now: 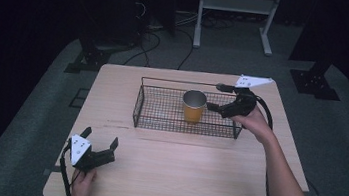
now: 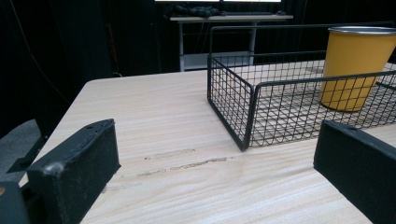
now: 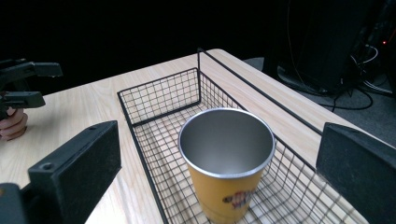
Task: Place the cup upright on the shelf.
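A yellow cup with a bare steel inside stands upright in a black wire basket at the back middle of the wooden table. My right gripper hovers over the basket's right part, open, its jaws pointing at the cup and holding nothing. In the right gripper view the cup lies between and beyond the wide-apart jaws, inside the basket. My left gripper rests near the table's front left corner, open and empty. From the left gripper view, basket and cup are ahead to the right.
The table has bare wood in front of and left of the basket. On the grey floor behind stand a white metal rack, loose cables and black stand feet. The left gripper appears far off in the right gripper view.
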